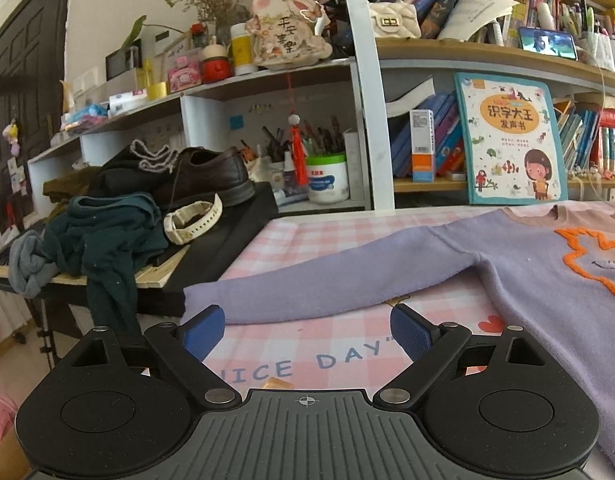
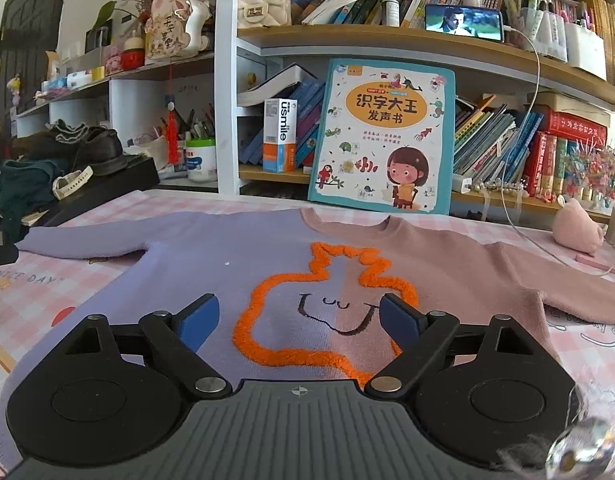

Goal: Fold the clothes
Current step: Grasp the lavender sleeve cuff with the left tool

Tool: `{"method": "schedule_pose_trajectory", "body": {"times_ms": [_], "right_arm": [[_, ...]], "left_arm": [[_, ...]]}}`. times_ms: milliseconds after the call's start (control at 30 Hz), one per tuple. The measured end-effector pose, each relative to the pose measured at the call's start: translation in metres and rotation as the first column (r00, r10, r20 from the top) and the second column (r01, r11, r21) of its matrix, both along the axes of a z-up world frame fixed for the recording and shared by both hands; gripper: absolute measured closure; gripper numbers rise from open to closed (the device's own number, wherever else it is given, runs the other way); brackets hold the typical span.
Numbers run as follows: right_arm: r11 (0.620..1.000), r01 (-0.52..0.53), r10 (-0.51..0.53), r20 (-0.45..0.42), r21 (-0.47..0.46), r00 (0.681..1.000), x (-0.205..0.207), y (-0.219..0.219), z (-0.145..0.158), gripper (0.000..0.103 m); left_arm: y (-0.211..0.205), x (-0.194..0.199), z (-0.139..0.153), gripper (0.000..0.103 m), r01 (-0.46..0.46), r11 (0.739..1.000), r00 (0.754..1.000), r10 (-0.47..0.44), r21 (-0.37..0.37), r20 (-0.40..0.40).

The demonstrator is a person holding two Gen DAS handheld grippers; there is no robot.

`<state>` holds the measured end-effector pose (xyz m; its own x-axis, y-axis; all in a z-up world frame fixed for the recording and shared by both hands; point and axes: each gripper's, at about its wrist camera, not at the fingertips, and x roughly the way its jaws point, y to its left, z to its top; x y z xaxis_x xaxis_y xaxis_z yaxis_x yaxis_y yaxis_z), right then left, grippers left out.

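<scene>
A sweater (image 2: 211, 264) lies spread flat, front up, on a table (image 1: 347, 344) covered with a pink-and-white checked cloth printed with "NICE DAY". The sweater is lilac on one half and dusty pink on the other, with a fuzzy orange outline (image 2: 267, 344) of a smiling figure across the chest. Both sleeves stretch out sideways, and the neckline points toward the bookshelf (image 2: 427, 46) at the back.

The left claw (image 1: 307, 330) hovers low over the cloth, its blue-padded fingers (image 1: 201, 332) spread wide with nothing between them. The lilac sleeve (image 1: 327, 280) lies just ahead of its tips, not touching them.

The right claw (image 2: 299, 322) hangs over the sweater's chest, also spread wide and holding nothing. The orange outline shows in the gap between its fingers. Whether the tips touch the fabric is unclear.

Behind the sweater, a children's book (image 2: 383, 136) with a cartoon girl on the cover leans upright against the crowded bookshelf. A phone (image 2: 463, 22) showing video stands on the shelf above. At the left of the table, a brown shoe (image 1: 203, 176), a white watch (image 1: 193, 226) and dark green clothes (image 1: 103, 240) are piled on a black block. A pink soft toy (image 2: 575, 232) sits at the far right.
</scene>
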<state>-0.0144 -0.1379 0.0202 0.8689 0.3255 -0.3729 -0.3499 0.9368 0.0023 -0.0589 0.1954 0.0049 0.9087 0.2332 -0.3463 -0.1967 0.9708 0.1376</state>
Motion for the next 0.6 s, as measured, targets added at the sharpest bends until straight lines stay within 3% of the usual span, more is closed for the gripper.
{"method": "schedule_pose_trajectory", "body": {"times_ms": [233,333,500,600], "right_arm": [[0.998,-0.012,0.008,-0.062,-0.063,0.998,0.01,0.011,-0.005,0.012],[0.996,-0.028,0.022,-0.07,-0.087,0.997,0.01,0.016,-0.007,0.011],[0.993,-0.045,0.037,-0.073,-0.113,0.997,0.01,0.02,-0.009,0.009],[0.991,-0.044,0.035,-0.075,-0.125,0.997,0.011,0.022,-0.009,0.009]], "left_arm": [[0.023,0.013,-0.003,0.01,-0.065,0.998,0.997,0.065,-0.006,-0.046],[0.041,0.019,0.001,0.01,-0.089,0.994,0.994,0.084,-0.066,-0.068],[0.067,0.032,0.007,0.011,-0.16,0.983,0.986,0.154,-0.087,-0.069],[0.085,0.044,0.005,0.012,-0.188,0.971,0.98,0.176,-0.151,-0.091]]}}
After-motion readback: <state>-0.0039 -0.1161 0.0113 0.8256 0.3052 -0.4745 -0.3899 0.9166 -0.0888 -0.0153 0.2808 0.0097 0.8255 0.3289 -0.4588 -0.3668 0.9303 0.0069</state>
